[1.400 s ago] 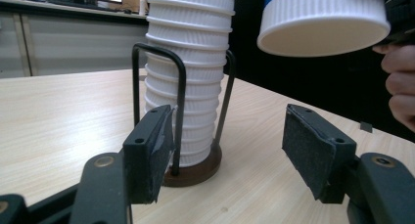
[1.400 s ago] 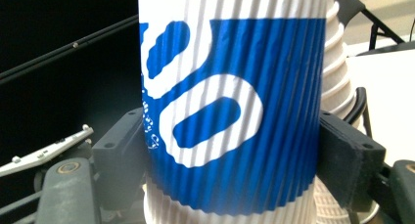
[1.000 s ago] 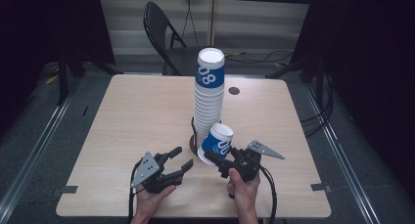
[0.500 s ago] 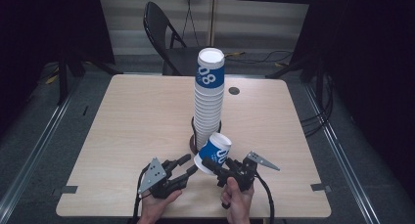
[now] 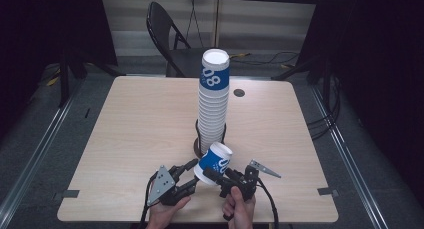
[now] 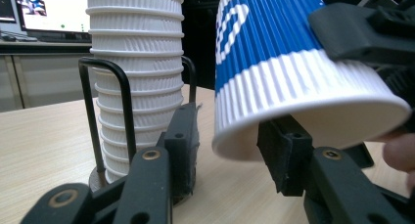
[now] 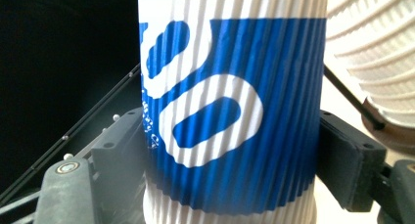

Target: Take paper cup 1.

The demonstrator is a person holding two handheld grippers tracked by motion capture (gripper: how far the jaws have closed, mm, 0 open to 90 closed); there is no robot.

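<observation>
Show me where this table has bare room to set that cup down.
Bare wood lies left of the cup stack to the table edge, and right of it past the small dark disc. The near middle is crowded: left gripper, right gripper and held cup.

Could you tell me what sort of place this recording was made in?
Probably a lab or recording studio rather than a home: a bare wooden table ringed by dark curtains, cables trailing over grey carpet, a folding chair behind, and a lit monitor in the left gripper view.
</observation>
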